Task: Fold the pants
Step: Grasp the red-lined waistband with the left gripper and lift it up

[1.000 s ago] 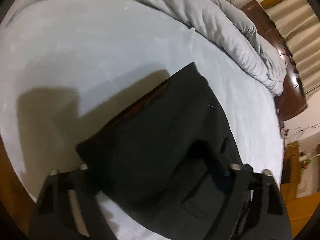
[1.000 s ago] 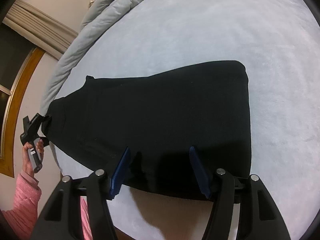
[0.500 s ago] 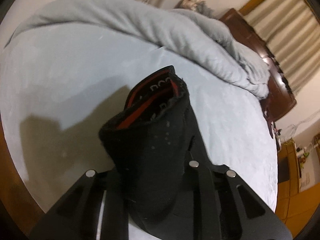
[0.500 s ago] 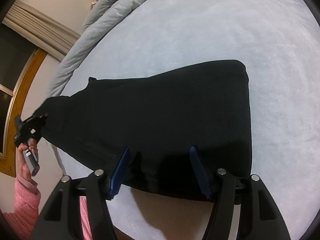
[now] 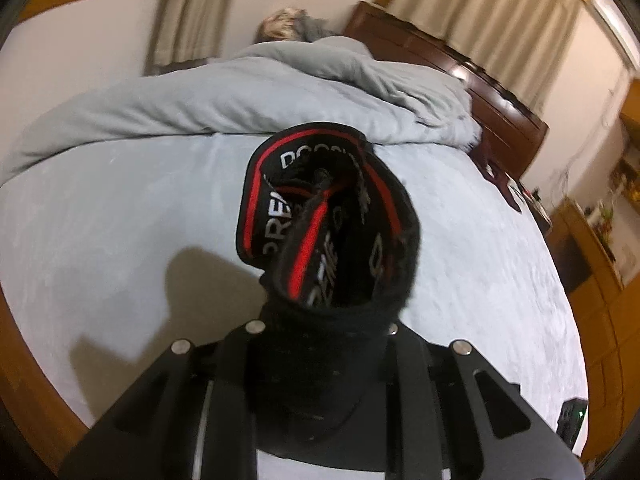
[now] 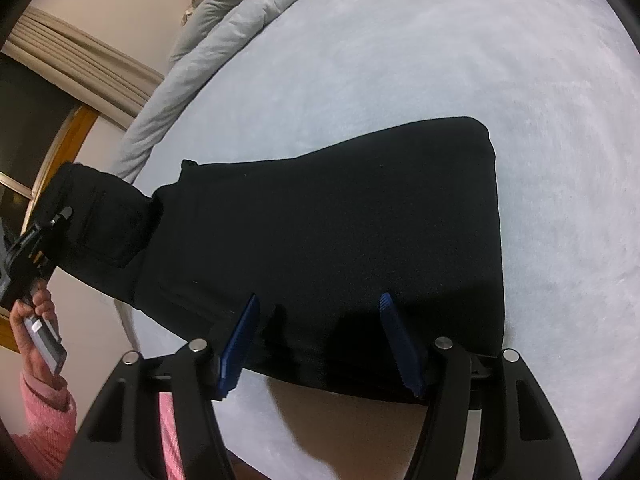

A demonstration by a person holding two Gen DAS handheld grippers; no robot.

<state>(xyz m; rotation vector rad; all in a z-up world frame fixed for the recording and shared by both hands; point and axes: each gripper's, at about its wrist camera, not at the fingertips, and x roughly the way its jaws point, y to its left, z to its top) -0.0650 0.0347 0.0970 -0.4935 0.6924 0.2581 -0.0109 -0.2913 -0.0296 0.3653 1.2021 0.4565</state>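
Gripping pants (image 5: 332,240) waistband, left claw (image 5: 320,344) above bed (image 5: 100,220).

The left gripper (image 5: 320,344) pointed downward, its black fingers (image 5: 232,368) clamped on the bunched waistband of the black pants (image 5: 332,236). A hand (image 6: 34,320) in a pink sleeve (image 6: 44,428) gripped its handle at the far left of the right wrist view. The right gripper (image 6: 320,312) hung with its blue-padded fingers (image 6: 240,340) spread apart, gripping nothing.
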